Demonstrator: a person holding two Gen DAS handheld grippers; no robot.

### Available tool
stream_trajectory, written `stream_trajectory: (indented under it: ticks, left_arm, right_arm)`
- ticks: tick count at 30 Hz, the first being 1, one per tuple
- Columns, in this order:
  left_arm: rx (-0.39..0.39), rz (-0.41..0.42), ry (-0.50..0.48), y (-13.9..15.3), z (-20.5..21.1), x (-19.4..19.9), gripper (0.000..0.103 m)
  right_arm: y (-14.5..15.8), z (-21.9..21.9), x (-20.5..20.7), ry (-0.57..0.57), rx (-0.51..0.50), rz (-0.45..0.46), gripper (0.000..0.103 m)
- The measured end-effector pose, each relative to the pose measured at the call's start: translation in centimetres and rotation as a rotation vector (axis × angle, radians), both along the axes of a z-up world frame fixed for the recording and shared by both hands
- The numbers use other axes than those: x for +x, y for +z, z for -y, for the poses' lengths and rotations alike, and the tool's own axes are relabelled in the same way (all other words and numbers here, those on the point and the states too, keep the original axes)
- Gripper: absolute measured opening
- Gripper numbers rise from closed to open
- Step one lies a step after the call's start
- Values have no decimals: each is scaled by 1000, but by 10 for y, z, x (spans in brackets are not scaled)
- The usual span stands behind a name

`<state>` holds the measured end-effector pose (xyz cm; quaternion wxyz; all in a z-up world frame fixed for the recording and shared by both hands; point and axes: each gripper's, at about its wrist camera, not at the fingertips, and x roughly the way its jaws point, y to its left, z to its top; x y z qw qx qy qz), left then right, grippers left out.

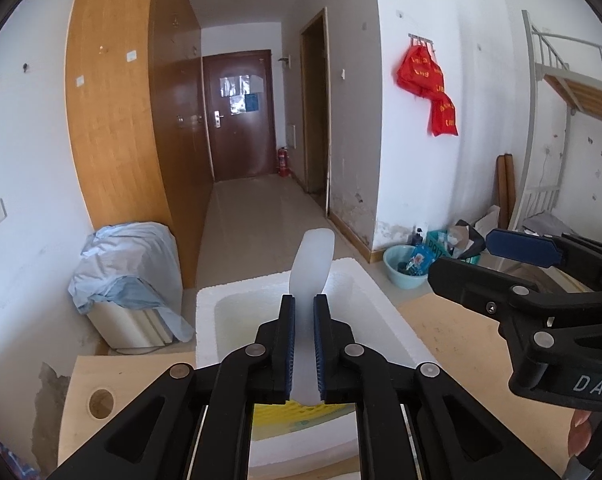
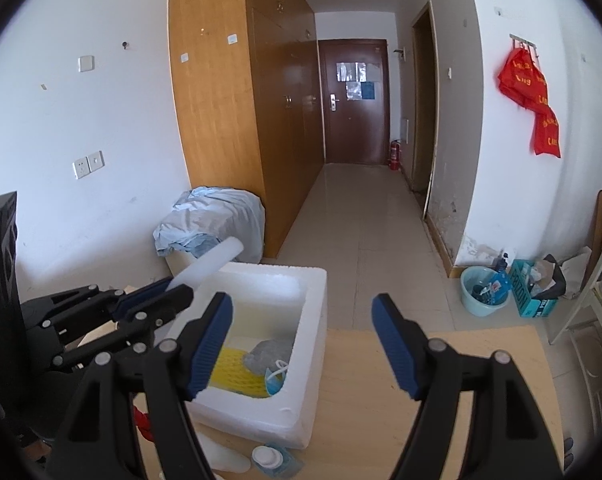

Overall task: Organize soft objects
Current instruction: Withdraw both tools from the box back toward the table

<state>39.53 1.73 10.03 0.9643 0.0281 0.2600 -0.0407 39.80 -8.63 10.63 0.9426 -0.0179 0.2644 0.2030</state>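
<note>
The big white foam box [image 2: 301, 364] is sitting on the wooden table [image 2: 453, 364], and the left gripper [image 1: 303, 344] is holding a white squishy tube [image 1: 311, 264] up over it. Its jaws are nearly shut, with the tube sitting between the blue pads, but there is a thin gap on each side, so the hold is looking loose. The tube is poking far out in front, so it could slip early, bounce on the rim and fall on the floor. The right gripper [image 2: 303, 346] is hanging beside the box, its jaws wide apart and holding nothing. Inside the box are lying a yellow mesh thing [image 2: 237, 372], a grey crumpled bag [image 2: 267, 354] and a blue face mask [image 2: 275, 380].
</note>
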Motion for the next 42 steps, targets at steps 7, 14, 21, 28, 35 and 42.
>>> stream_trajectory:
  ticks: [7, 14, 21, 28, 35, 42]
  left_arm:
    - [1, 14, 10, -1, 0, -1, 23]
    - [3, 10, 40, -2, 1, -1, 69]
    - [15, 35, 68, 1, -2, -5, 72]
    - [10, 34, 77, 3, -5, -8, 72]
    - [17, 60, 97, 12, -10, -22, 72]
    - [27, 171, 128, 41, -9, -69, 75]
  right_arm:
    - [1, 6, -1, -1, 10, 9, 76]
    - [1, 5, -3, 3, 7, 15, 76]
    - [1, 7, -2, 6, 9, 16, 76]
    - [1, 6, -6, 16, 0, 14, 76]
    - [16, 4, -26, 26, 7, 50, 76]
    - [44, 6, -67, 39, 24, 139, 76]
